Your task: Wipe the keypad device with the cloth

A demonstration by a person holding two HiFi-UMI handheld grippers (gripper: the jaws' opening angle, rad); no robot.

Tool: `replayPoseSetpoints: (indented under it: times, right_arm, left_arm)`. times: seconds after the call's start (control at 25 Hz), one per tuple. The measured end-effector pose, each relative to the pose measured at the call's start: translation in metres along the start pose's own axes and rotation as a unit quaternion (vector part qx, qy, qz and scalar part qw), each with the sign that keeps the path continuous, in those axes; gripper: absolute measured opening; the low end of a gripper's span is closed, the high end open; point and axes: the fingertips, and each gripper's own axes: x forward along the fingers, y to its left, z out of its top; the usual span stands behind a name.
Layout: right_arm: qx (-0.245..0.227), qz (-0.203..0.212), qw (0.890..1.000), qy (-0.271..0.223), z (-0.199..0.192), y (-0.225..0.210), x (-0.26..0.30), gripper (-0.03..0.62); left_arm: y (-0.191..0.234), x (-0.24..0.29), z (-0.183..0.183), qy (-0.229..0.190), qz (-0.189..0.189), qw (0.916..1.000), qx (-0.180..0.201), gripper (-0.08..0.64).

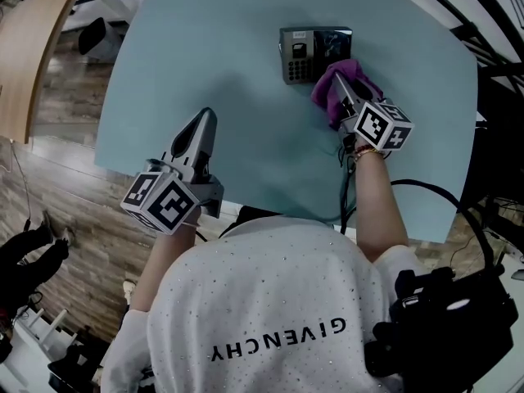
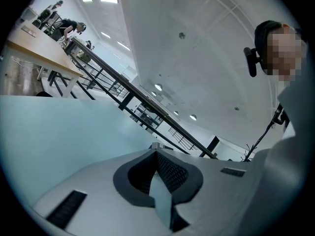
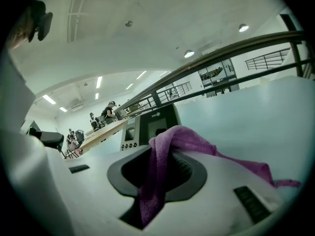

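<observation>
A dark keypad device point(image 1: 314, 53) lies flat on the pale blue table point(image 1: 246, 80), far from me and a little right of centre. My right gripper point(image 1: 343, 84) is shut on a purple cloth point(image 1: 336, 91) that bunches just below the device's right part. In the right gripper view the cloth point(image 3: 162, 168) hangs out between the jaws, with the keypad device point(image 3: 150, 126) close ahead. My left gripper point(image 1: 205, 121) is shut and holds nothing, over the table's near left part, well away from the device. In the left gripper view its jaws point(image 2: 156, 154) meet, pointing up off the table.
A black railing point(image 2: 128, 97) and a wooden bench point(image 2: 39, 53) stand beyond the table. The wooden floor point(image 1: 57, 187) lies left of the table's near edge. A black cable point(image 1: 442, 195) loops from the right gripper. Dark gear point(image 1: 446, 326) hangs at my right side.
</observation>
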Motion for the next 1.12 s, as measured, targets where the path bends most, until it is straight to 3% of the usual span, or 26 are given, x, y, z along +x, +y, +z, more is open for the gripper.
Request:
replayPoseSetpoints:
  times: [0.48,0.56,0.68,0.84,1.0,1.12]
  right_arm:
    - [0.060,-0.055,0.996,-0.031,0.013,-0.034,-0.011,0.075]
    - [0.052,-0.032,0.998,-0.029,0.011,-0.022,-0.011,0.075]
    - [0.013,0.046,0.999,-0.011,0.006,0.023,-0.003,0.075]
    - [-0.053,0.123,0.990,0.049,-0.021,0.082,0.016,0.075]
    - [-0.134,0.151,0.974,0.099,-0.043,0.112,0.032,0.075]
    - [-0.147,0.148,0.972,0.104,-0.044,0.110,0.029,0.075]
  left_arm:
    - [0.005,-0.005,0.001,-0.002,0.001,1.0000,0.001,0.000]
    - [0.005,-0.007,0.002,-0.004,0.002,1.0000,0.002,0.000]
    - [0.003,-0.009,0.003,-0.007,0.001,1.0000,0.004,0.000]
    - [0.001,-0.011,0.001,-0.008,0.002,1.0000,0.003,0.000]
    - [-0.002,-0.013,-0.001,-0.003,0.003,1.0000,0.008,0.000]
    - [-0.006,-0.018,0.000,-0.004,0.008,0.9999,0.008,0.000]
